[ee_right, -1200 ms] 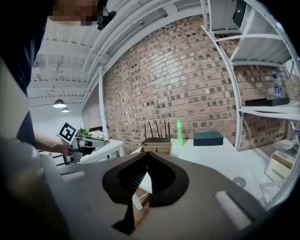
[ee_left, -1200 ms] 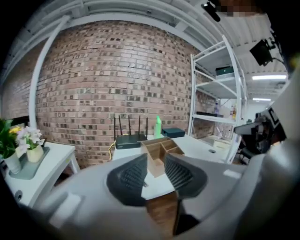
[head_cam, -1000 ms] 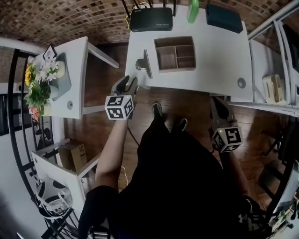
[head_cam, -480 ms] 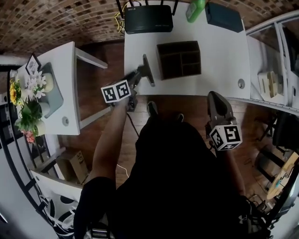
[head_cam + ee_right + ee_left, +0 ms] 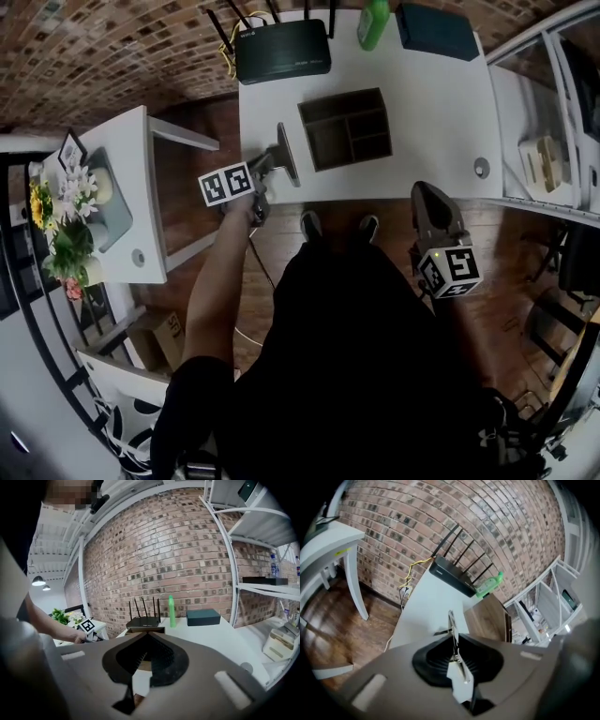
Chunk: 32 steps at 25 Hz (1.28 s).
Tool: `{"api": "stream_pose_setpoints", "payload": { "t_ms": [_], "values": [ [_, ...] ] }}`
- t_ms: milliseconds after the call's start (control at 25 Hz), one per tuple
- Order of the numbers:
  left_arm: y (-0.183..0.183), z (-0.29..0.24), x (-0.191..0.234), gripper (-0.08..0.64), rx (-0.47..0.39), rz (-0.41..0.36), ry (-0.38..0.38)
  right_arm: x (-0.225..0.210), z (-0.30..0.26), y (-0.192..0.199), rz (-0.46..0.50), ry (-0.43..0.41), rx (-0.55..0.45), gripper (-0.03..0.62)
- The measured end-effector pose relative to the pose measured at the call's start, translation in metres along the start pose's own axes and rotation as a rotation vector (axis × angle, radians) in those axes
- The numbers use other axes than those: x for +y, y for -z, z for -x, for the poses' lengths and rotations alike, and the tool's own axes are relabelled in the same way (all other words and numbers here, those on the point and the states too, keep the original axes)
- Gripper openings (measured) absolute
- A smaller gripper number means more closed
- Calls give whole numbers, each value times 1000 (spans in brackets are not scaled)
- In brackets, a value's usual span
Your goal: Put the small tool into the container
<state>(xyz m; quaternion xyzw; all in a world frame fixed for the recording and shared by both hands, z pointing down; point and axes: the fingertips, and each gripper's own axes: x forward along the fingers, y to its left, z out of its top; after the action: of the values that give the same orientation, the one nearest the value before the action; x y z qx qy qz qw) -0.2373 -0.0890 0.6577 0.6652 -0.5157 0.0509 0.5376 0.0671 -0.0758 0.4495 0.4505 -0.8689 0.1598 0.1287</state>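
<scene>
At the far left, a side table [image 5: 141, 187] carrying flowers [image 5: 58, 211] is seen. The left tool [image 5: 264, 166] is held over the front left part of the white bench [image 5: 441, 112]. Its jaws are closing, and the thin metal strip [image 5: 284, 155] is pinched edge-on between the pads, with most of its length reaching out beyond them. The strip is found just left of the wooden container [image 5: 323, 145], apart from it and outside every compartment. Along the back edge a black router [image 5: 281, 52], a green bottle [image 5: 373, 23] and a dark box [image 5: 436, 33] are lined up. The right tool [image 5: 427, 190] is held at the bench's front edge, its jaws pressed together with nothing between them.
</scene>
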Motion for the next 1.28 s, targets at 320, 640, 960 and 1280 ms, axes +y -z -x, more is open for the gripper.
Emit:
{"api": "stream_pose_setpoints", "payload": {
  "t_ms": [320, 640, 960, 1280],
  "values": [
    [-4, 8, -18, 6, -36, -48, -33, -23, -3, -1, -5, -34, -11, 9],
    [-4, 24, -32, 6, -45, -185, -71, -22, -1, -4, 4, -66, -22, 9],
    [-17, 43, -42, 6, -70, -296, -122, -23, 3, -7, 15, -67, -30, 9],
    [-30, 54, -71, 6, -66, -446, -93, -22, 3, -9, 10, -61, -40, 9]
  ]
}}
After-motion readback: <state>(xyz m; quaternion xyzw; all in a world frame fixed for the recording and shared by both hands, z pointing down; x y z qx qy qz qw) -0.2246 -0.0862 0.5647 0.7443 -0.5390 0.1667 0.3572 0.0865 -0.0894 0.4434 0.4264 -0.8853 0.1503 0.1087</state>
